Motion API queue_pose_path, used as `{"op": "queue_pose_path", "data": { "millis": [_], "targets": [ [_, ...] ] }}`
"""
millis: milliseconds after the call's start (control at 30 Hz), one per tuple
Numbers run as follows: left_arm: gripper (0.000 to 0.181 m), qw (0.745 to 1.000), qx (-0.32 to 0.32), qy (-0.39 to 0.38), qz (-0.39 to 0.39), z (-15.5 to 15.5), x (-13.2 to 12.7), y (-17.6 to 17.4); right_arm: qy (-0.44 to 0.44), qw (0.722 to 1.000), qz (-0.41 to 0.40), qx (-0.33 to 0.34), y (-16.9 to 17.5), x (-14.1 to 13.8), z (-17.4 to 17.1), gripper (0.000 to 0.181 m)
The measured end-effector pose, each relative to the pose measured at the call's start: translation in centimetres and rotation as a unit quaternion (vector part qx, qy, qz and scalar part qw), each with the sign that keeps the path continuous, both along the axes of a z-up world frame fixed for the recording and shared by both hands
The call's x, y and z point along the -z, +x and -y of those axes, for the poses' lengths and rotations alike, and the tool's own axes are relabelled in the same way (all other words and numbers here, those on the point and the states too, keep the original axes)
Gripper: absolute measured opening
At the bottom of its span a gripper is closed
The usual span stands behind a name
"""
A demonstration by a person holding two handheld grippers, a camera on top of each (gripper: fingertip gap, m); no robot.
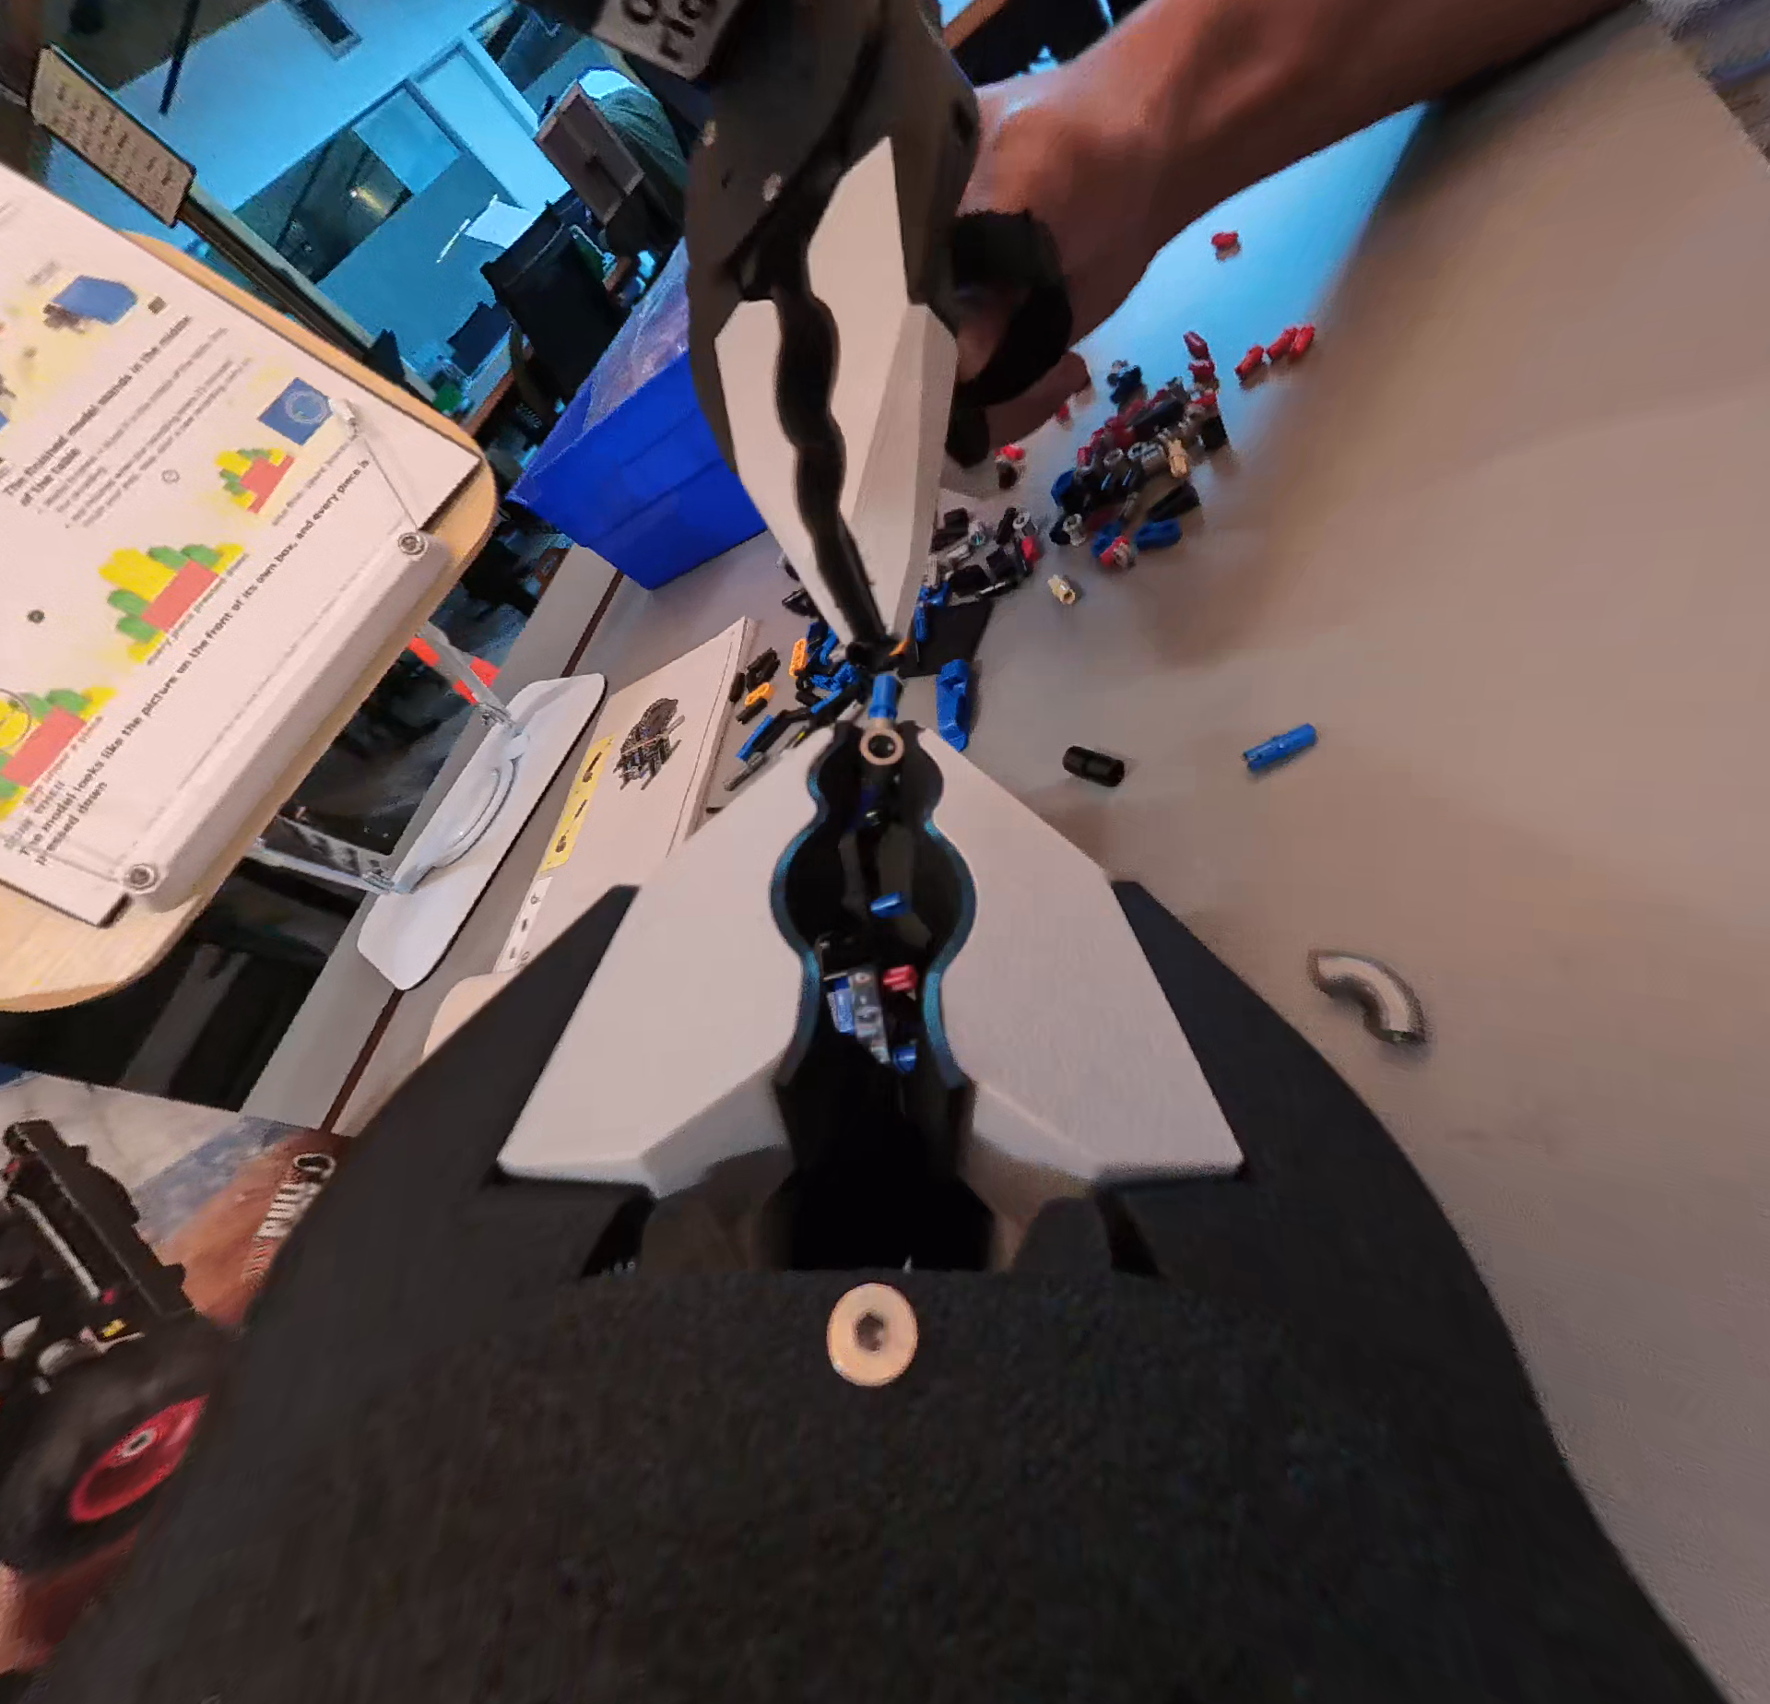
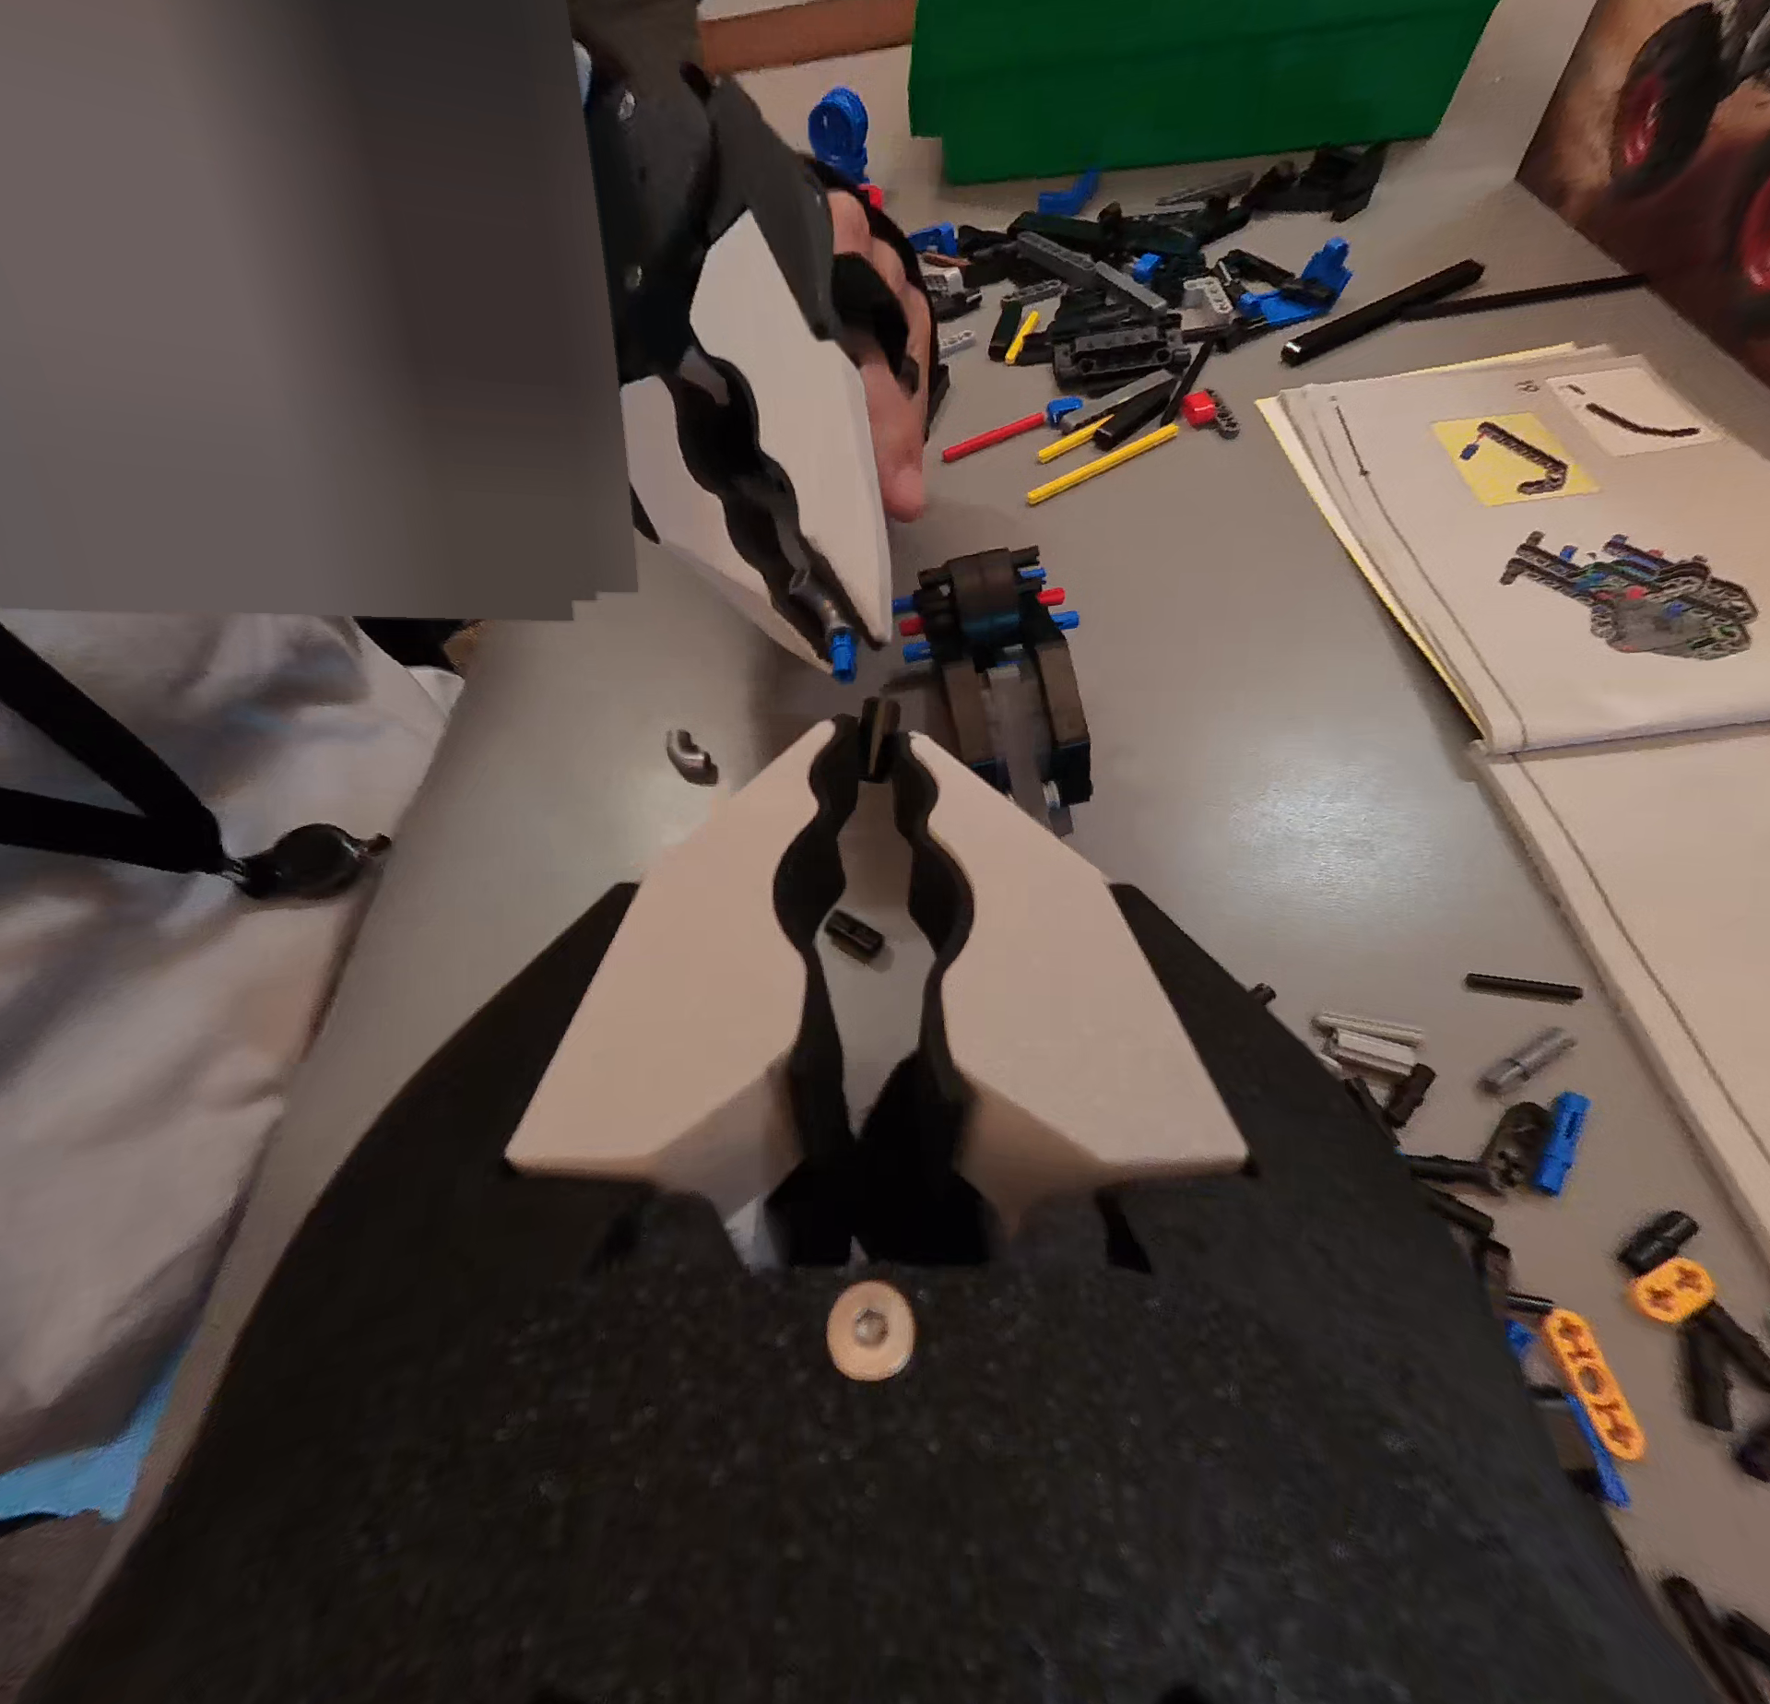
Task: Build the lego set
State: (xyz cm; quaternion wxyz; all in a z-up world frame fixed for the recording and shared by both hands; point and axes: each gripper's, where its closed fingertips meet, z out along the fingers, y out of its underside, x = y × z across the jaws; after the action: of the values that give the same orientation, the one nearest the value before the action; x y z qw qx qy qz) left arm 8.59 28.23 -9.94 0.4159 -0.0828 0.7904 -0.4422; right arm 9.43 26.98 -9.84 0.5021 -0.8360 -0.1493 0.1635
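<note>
Holding blue pin [image 2: 842, 654], left fingers [image 2: 867, 604] | right fingers [image 2: 921, 748] pinching black pin [image 2: 876, 736] | grey table [image 2: 1245, 796]

Grey table [image 2: 1293, 796], seemingly strewn with bricks [image 2: 1121, 317].

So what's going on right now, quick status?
Left gripper shut on blue pin. Right gripper shut on black pin. Tips nearly meet; model beside, nothing between.

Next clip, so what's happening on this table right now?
A person is building a Lego set with two handheld grippers. The left gripper pinches a small blue peg with a grey end; the right gripper pinches a short black pin. Their tips nearly meet above the grey table, beside a part-built black and blue assembly. Loose pieces surround them.
</note>
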Motion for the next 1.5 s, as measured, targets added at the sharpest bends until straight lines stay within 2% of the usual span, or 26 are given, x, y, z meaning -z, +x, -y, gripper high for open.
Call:
{"op": "queue_pose_path", "data": {
  "millis": [167,300,467,600,633,700,867,1333,1500],
  "targets": [
    [0.005,1.000,0.006,0.024,0.003,0.3,0.5,-0.3,0.006,0.986,0.167,-0.011,-0.7,1.1,0.1,0.006],
    [0.006,0.999,-0.011,0.042,0.006,-0.1,0.8,0.1,0.039,0.944,0.326,-0.005,-0.3,1.1,-0.1,0.006],
    [0.005,0.999,-0.016,0.047,0.002,-0.1,1.1,0.3,0.063,0.903,0.426,0.006,-0.4,0.7,-0.5,0.006],
    [0.006,0.999,-0.016,0.050,-0.003,-0.1,1.3,0.3,0.055,0.895,0.442,0.000,-0.2,1.3,-0.6,0.006],
    [0.011,0.998,-0.015,0.053,-0.001,0.0,1.3,0.2,0.053,0.891,0.451,0.002,-0.1,1.4,-0.6,0.006],
    [0.005,0.998,-0.019,0.061,-0.001,-0.1,1.5,0.3,0.049,0.881,0.470,0.005,0.0,1.5,-0.7,0.006],
    [0.005,0.998,-0.020,0.058,-0.005,-0.1,1.4,0.3,0.064,0.867,0.495,-0.001,0.0,1.3,-0.7,0.006],
    [0.005,0.998,-0.025,0.062,-0.010,-0.3,1.5,0.4,0.084,0.884,0.459,-0.001,-0.1,1.0,-0.7,0.006],
    [0.005,0.998,-0.026,0.062,-0.016,-0.3,1.7,0.4,0.078,0.875,0.478,0.001,0.0,1.2,-0.8,0.006]
  ]
}}
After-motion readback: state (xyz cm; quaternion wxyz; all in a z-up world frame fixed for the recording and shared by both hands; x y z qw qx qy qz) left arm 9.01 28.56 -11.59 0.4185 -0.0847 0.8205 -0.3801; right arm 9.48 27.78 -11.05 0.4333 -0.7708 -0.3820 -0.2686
